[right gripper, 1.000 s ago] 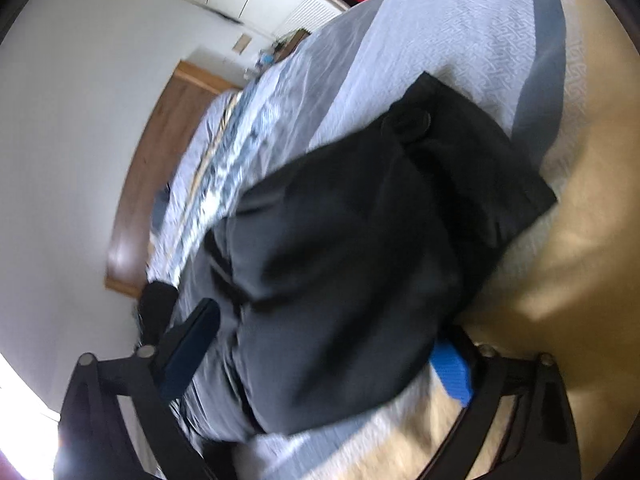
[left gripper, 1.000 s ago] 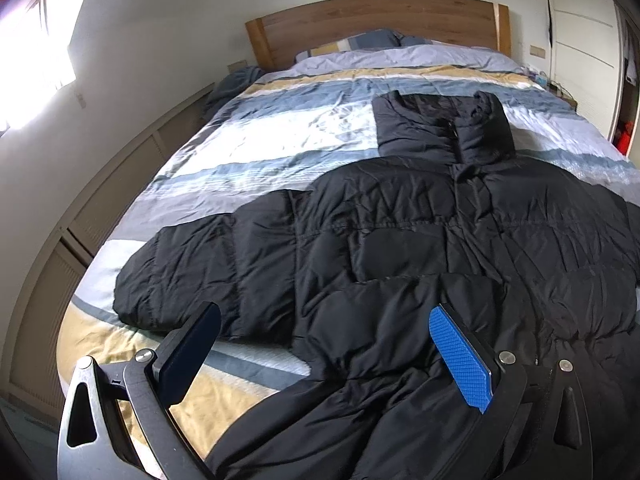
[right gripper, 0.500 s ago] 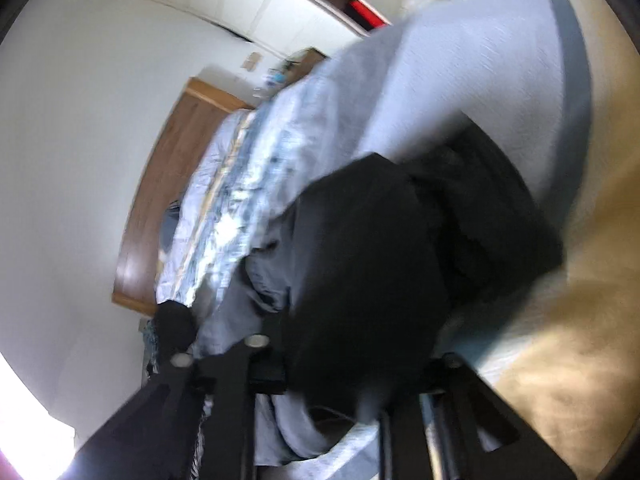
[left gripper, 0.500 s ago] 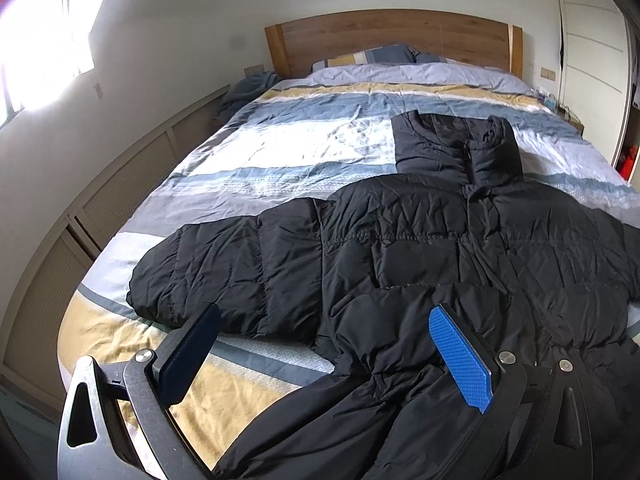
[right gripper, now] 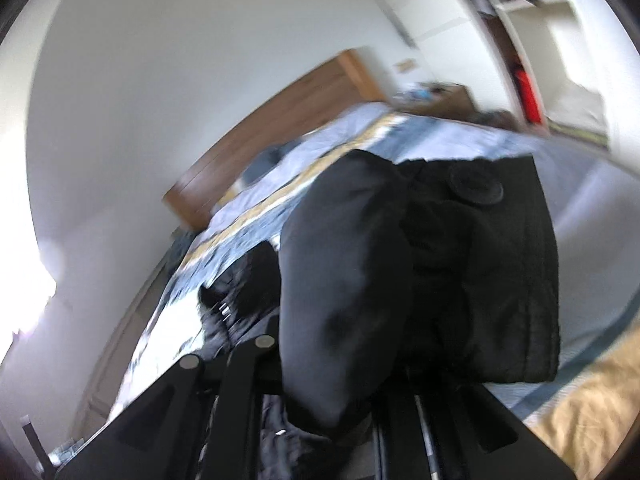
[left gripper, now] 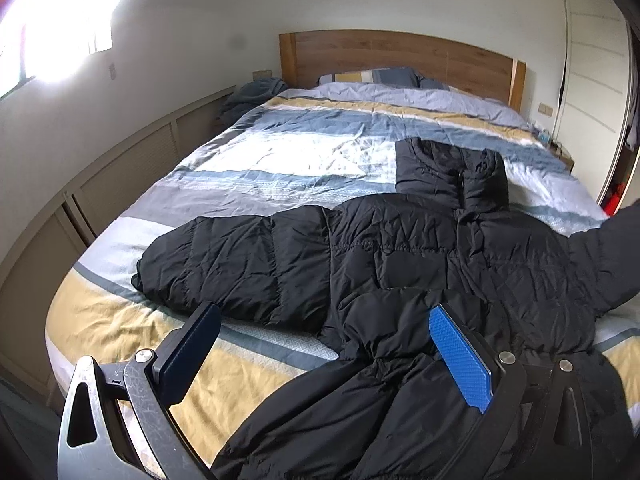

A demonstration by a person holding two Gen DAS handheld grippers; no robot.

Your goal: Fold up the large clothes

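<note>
A black puffer jacket [left gripper: 420, 264] lies front up across the striped bed [left gripper: 304, 152], its collar toward the headboard and its left sleeve [left gripper: 224, 264] spread flat. My left gripper [left gripper: 324, 348] is open and empty, hovering over the jacket's folded lower hem. My right gripper [right gripper: 332, 376] is shut on the jacket's right sleeve [right gripper: 420, 280] and holds its cuff lifted off the bed; the fabric hides the fingertips. In the left wrist view that raised sleeve [left gripper: 608, 256] rises at the right edge.
A wooden headboard [left gripper: 400, 56] and pillows stand at the far end. Low wall cabinets [left gripper: 100, 184] run along the bed's left side. A white wardrobe [left gripper: 592, 80] and a nightstand stand at the right. A dark cloth pile [left gripper: 252, 92] lies by the headboard's left.
My right gripper closed on the right sleeve and lifted it up off the bed, swinging upward. My left gripper drew back slightly and stayed open.
</note>
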